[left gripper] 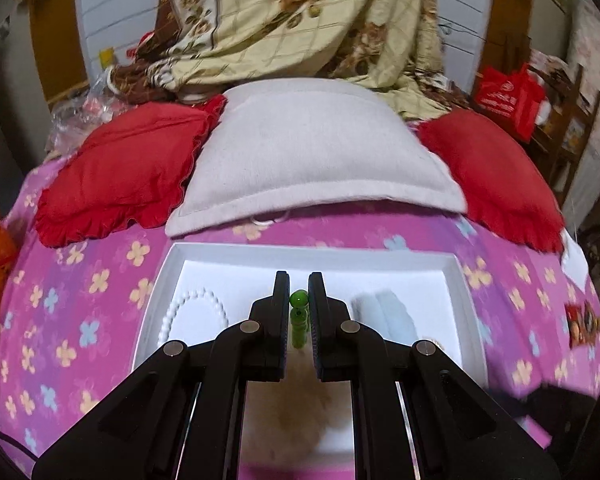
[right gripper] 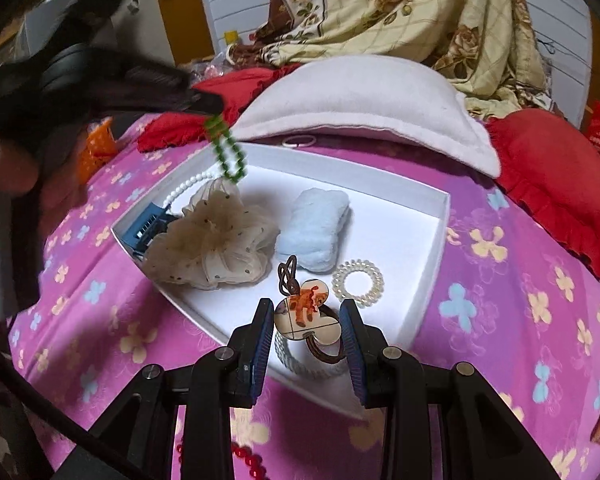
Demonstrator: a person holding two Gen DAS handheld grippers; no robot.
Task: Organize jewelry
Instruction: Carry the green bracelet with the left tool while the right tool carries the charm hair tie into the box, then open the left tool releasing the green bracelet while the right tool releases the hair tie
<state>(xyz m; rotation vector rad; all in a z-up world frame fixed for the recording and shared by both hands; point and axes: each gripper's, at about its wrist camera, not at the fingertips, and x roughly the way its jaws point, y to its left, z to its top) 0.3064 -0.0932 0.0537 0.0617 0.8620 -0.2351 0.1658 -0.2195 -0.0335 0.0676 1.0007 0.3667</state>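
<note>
L gripper (left gripper: 299, 300) is clamped tight on a green bead bracelet (left gripper: 299, 322), beads pinched between the pads w/ the rest of the loop dangling below, over the white tray (left gripper: 458, 280). Seen from the R wrist cam, that bracelet (right gripper: 227, 151) hangs from the L gripper (right gripper: 214, 106) above the tray's far-left corner. Just under it: a cream tulle scrunchie (right gripper: 214, 242), a white pearl strand (left gripper: 192, 310) to its left, a blue hair clip (right gripper: 150, 228) beside that. R gripper (right gripper: 306, 320) stands partly open w/ a hair tie bearing a printed mouse-head charm (right gripper: 306, 316) between its fingers; whether the pads press on it I can't tell. Beneath it a white beaded band (right gripper: 300, 360); just ahead a clear spiral hair tie (right gripper: 358, 278) and a pale blue fluffy piece (right gripper: 314, 234), all in the tray. Tray sits on a pink flowered sheet (right gripper: 520, 300). Beyond: a pale pillow (left gripper: 312, 152) atop red cushions (left gripper: 128, 172), then a floral blanket (left gripper: 300, 12).
</note>
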